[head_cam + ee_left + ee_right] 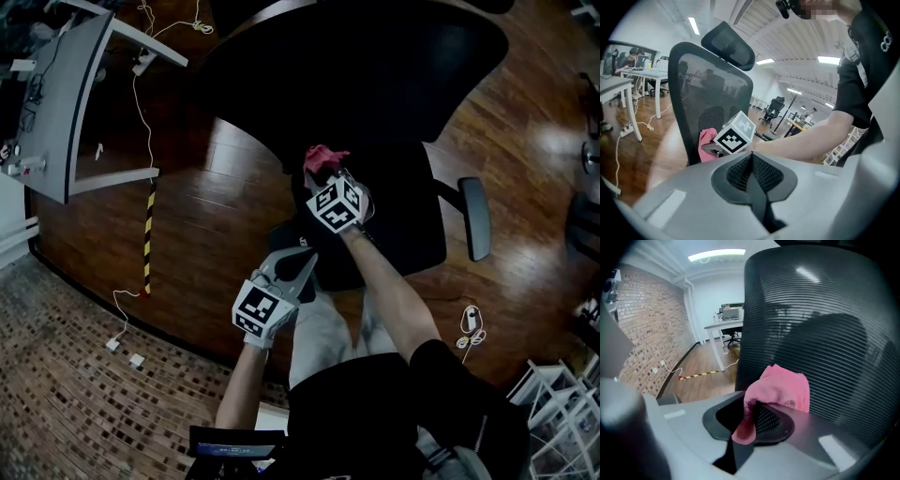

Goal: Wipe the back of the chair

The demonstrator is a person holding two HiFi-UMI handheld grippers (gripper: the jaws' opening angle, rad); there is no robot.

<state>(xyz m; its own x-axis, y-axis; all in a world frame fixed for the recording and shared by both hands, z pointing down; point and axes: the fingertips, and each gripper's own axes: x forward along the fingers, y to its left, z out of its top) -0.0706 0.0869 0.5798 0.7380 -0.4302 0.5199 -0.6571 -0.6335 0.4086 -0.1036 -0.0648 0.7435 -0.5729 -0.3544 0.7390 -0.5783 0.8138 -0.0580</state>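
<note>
The right gripper had its fingers clamped on the pink cloth, held at the mesh chair back; the left gripper hung apart, fingers together, empty; wiping seemed under way; next called for sweeping the cloth across the mesh with steady pressure

I counted one mesh chair nearby, one pink cloth, one grey desk, two grippers, my left gripper, my right gripper.

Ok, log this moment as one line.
phase: wipe | right gripper: shut on pink cloth | cloth against chair back mesh | left gripper: shut, empty
</note>
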